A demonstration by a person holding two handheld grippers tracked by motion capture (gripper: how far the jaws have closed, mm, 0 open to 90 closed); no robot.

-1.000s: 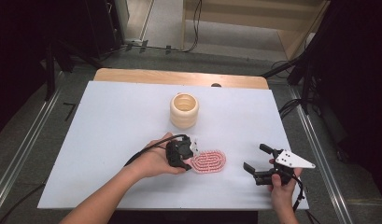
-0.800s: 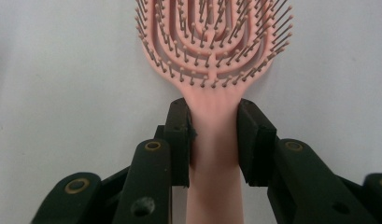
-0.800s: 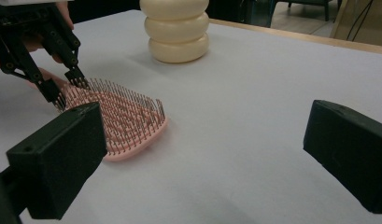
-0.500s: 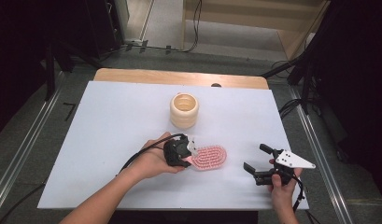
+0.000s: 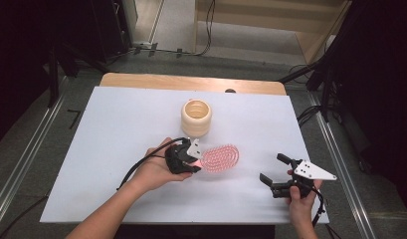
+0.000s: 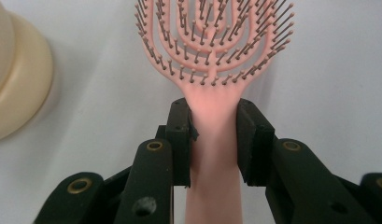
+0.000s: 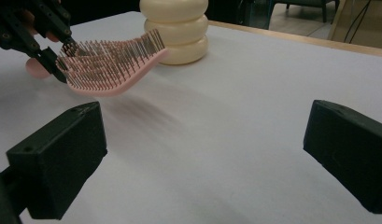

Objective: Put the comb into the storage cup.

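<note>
While clamped by its handle, held clear of the table [image 5: 116, 129] with a faint shadow beneath: pink hairbrush [image 5: 220, 158], bristles up, head tilted and pointing toward the cream ribbed pot [image 5: 196, 118]. Nearest to the person, well to the right of the pot and closer in: right gripper [image 5: 278, 174], jaws spread wide, nothing between them, bare white tabletop showing in the gap. Just short of the pot and a little to its left: left gripper [image 5: 193, 163], jaws having just closed further within the last second, pads now pressing on both sides of the brush's narrow neck where handle meets head. Seen along those jaws: handle running down between the two black pads [image 6: 179, 140], fan of ribs and dark-tipped bristles spreading beyond, pot at the left edge. Seen from the right gripper: brush tip close to the pot's lower rings, whether touching or only in front, cannot tell. Farthest off, behind the pot: wooden table edge [image 5: 191, 82], then grey floor.
</note>
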